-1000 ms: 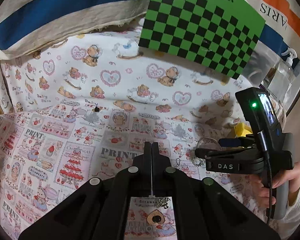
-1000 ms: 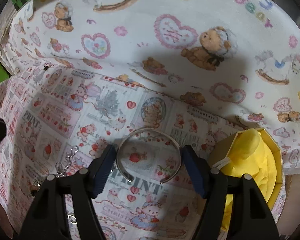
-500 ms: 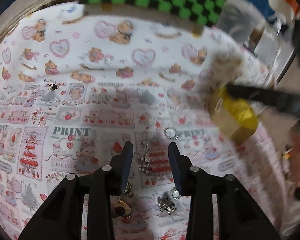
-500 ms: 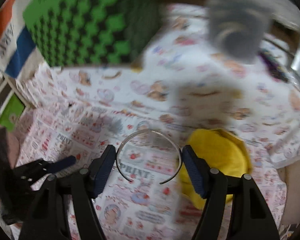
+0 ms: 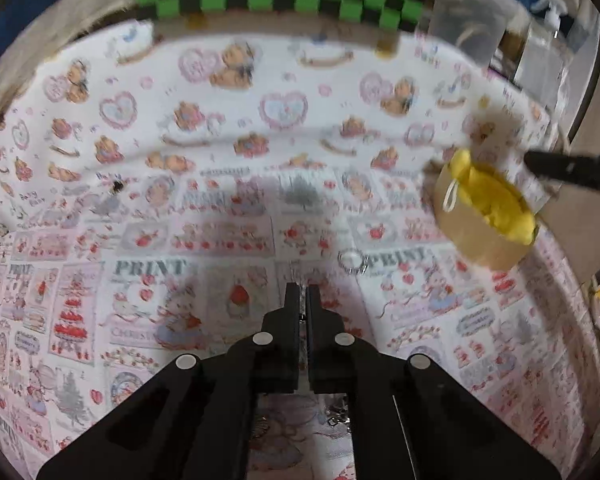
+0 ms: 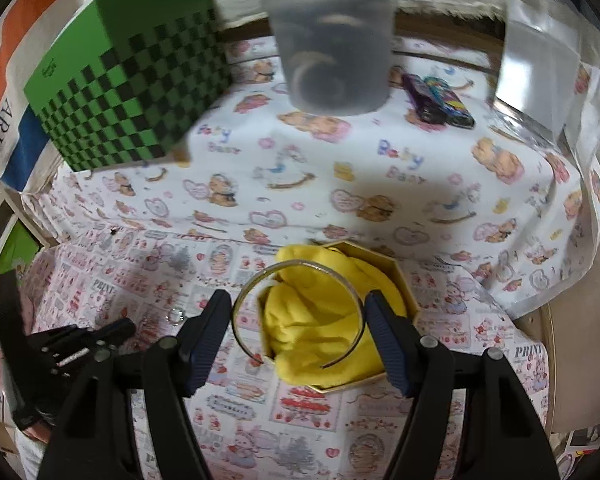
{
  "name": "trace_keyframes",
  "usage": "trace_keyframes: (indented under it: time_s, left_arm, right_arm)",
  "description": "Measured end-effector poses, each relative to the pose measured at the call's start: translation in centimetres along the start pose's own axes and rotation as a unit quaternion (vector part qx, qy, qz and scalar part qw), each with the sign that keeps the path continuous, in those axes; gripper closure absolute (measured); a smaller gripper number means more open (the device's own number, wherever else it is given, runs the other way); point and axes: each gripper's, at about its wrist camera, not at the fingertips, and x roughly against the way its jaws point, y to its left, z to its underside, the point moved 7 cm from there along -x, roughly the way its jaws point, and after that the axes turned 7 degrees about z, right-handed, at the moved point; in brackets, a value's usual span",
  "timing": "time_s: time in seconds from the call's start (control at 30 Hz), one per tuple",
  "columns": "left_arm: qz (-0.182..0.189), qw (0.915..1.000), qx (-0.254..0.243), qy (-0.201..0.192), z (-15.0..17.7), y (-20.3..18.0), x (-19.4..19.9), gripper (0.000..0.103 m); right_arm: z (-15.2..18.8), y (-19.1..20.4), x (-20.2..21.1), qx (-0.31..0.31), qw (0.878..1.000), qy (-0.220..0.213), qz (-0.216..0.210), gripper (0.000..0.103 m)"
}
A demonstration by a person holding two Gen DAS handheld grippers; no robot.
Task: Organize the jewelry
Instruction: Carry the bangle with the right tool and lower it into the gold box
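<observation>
My right gripper [image 6: 298, 320] is shut on a thin silver open bangle [image 6: 256, 284] and holds it above a gold-rimmed hexagonal box [image 6: 400, 276] lined with yellow cloth [image 6: 312, 320]. The box also shows in the left wrist view [image 5: 472, 236] at the right. My left gripper [image 5: 303, 300] is shut low over the printed cloth; whether a chain is pinched between its fingers I cannot tell. A small silver ring [image 5: 352, 260] lies just ahead of it and shows in the right wrist view [image 6: 175, 316]. More small jewelry [image 5: 336, 416] lies under the left gripper.
A green checkered box [image 6: 132, 80] stands at the back left. A clear plastic cup [image 6: 332, 40] and a clear container [image 6: 540, 64] stand at the back. A purple lighter-like item [image 6: 436, 98] lies near them. The table edge [image 6: 548, 320] is at the right.
The right gripper lifted the bangle and carried it right, over the yellow box. The left gripper opened over a chain, then shut again.
</observation>
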Motion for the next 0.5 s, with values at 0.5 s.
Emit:
trace_keyframes:
  time_s: [0.5]
  left_arm:
    - [0.068,0.9784,0.041,-0.191,-4.0,1.5,11.3,0.101]
  right_arm:
    - [0.1,-1.4,-1.8,-0.025,1.000,0.007,-0.007,0.049]
